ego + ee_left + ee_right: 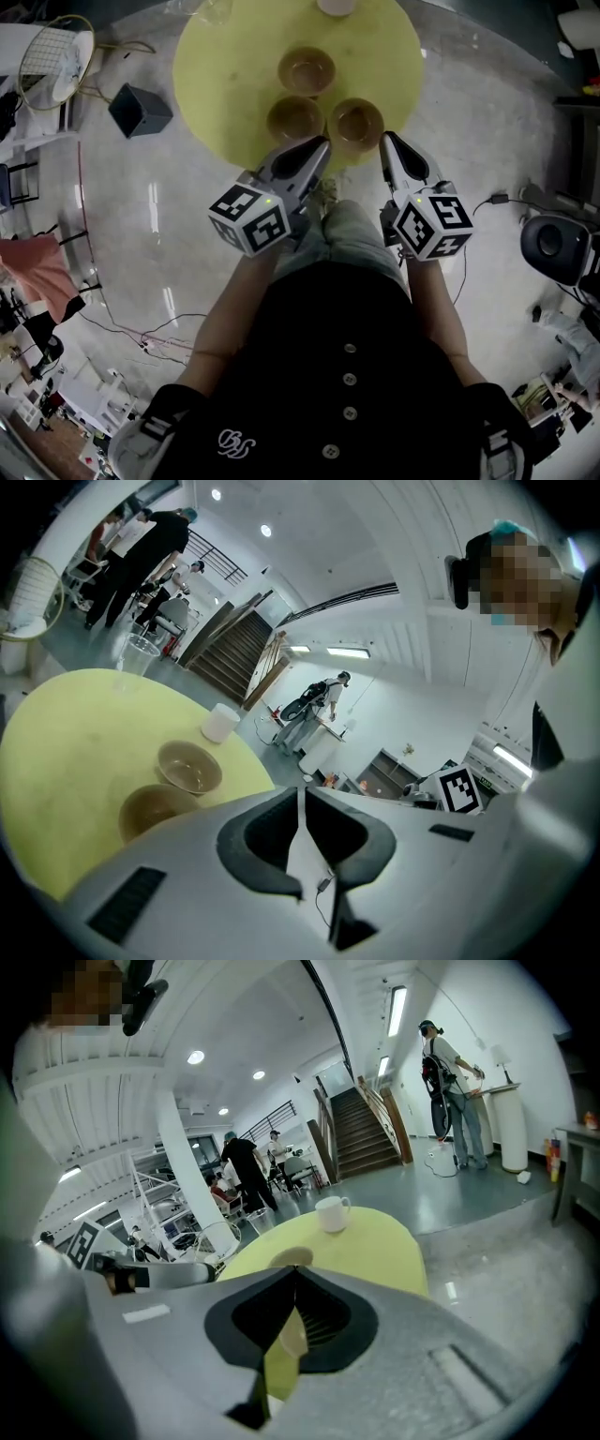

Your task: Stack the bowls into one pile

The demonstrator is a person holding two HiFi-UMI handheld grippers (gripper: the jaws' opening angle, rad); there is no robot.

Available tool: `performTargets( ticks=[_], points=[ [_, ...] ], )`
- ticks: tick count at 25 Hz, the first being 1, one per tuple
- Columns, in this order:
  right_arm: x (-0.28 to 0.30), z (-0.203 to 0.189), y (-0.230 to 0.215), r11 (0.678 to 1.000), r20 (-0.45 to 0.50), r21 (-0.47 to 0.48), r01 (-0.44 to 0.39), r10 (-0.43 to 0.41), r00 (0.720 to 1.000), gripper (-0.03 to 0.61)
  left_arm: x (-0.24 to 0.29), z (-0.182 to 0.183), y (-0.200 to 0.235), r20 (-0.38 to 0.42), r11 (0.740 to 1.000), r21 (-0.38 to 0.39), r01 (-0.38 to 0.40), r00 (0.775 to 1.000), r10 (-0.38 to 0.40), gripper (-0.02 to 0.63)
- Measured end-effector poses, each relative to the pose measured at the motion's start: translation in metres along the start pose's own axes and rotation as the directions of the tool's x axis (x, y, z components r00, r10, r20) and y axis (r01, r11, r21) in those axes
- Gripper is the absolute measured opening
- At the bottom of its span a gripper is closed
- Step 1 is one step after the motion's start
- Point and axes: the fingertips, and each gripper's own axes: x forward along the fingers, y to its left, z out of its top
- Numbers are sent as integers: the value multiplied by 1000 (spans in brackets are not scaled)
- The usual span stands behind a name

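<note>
Three tan bowls stand apart on the round yellow table: a far bowl, a near-left bowl and a near-right bowl. My left gripper hangs just short of the near-left bowl, at the table's front edge, shut on nothing. My right gripper sits beside the near-right bowl, also shut and holding nothing. In the left gripper view, two bowls lie left of the closed jaws. The right gripper view shows one bowl's rim just over the closed jaws.
A white mug and a clear plastic cup stand at the table's far side. On the floor are a black box, a white wire basket, a round black device and cables. Other people stand in the background.
</note>
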Motion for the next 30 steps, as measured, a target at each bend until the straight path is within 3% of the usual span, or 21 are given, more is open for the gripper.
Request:
performTargets(
  ticks=[9, 20, 30],
  points=[
    [9, -20, -22, 996, -41, 45, 73, -71, 997, 5, 2, -15, 14, -27, 1000, -26, -12, 1000, 11, 32],
    [31, -46, -20, 996, -124, 48, 75, -68, 990, 9, 3, -26, 35, -47, 997, -51, -52, 998, 49, 32],
    [43, -60, -47, 990, -161, 54, 130, -120, 980, 104, 18, -43, 38, -92, 997, -60, -38, 995, 32, 32]
  ],
)
